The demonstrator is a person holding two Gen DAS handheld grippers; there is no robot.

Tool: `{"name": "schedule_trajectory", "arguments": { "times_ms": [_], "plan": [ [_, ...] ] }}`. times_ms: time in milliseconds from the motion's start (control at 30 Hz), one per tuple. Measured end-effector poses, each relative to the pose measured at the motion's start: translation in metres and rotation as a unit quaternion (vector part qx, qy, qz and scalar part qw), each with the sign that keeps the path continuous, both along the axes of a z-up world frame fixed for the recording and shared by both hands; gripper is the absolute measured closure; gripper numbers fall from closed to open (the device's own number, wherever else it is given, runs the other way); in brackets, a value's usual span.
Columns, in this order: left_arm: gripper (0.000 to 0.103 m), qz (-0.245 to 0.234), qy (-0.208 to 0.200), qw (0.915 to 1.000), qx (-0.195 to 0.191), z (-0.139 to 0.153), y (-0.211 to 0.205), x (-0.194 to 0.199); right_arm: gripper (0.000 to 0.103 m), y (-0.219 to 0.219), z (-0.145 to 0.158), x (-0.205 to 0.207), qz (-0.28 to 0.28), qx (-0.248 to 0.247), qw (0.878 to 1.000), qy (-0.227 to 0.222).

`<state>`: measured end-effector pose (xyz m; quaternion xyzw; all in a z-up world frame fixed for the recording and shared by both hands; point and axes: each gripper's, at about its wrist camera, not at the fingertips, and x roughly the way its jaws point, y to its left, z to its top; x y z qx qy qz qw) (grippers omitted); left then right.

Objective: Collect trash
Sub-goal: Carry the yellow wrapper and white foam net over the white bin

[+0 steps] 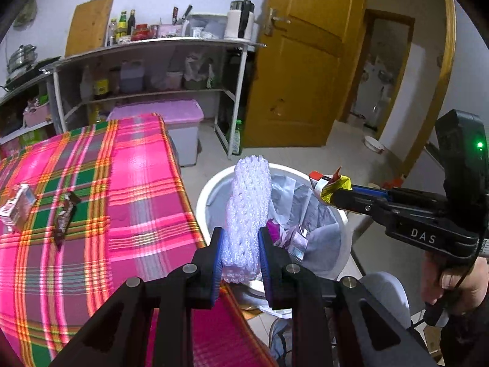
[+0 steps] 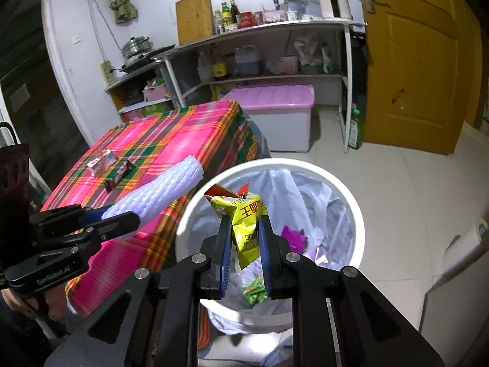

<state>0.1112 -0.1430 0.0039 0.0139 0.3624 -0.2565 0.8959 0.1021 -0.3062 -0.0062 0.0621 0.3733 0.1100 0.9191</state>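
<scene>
My left gripper (image 1: 241, 238) is shut on a white foam net sleeve (image 1: 249, 211), held at the near rim of the white trash bin (image 1: 214, 183). The sleeve also shows in the right wrist view (image 2: 165, 189), left of the bin (image 2: 345, 189). My right gripper (image 2: 244, 229) is shut on a yellow-green snack wrapper (image 2: 247, 223), held over the bin's opening; it shows in the left wrist view (image 1: 333, 188) at the bin's right rim. A small carton (image 1: 16, 208) and a dark candy wrapper (image 1: 64, 217) lie on the plaid table (image 1: 137, 183).
The bin holds a white liner and purple scraps (image 2: 293, 235). A lilac-lidded storage box (image 2: 275, 116) and metal shelves with bottles (image 2: 259, 58) stand behind the table. A yellow door (image 2: 412, 61) is at right, with a green bottle (image 2: 356, 131) beside it.
</scene>
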Motion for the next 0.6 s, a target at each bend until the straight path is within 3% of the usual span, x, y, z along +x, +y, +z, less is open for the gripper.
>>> {"name": "schedule_trajectory", "arguments": {
  "times_ms": [600],
  "plan": [
    [0.078, -0.026, 0.061, 0.9974, 0.03, -0.041, -0.042, 0.04, 0.082, -0.027, -0.049, 0.023, -0.023, 0.021, 0.997, 0.073]
  ]
}}
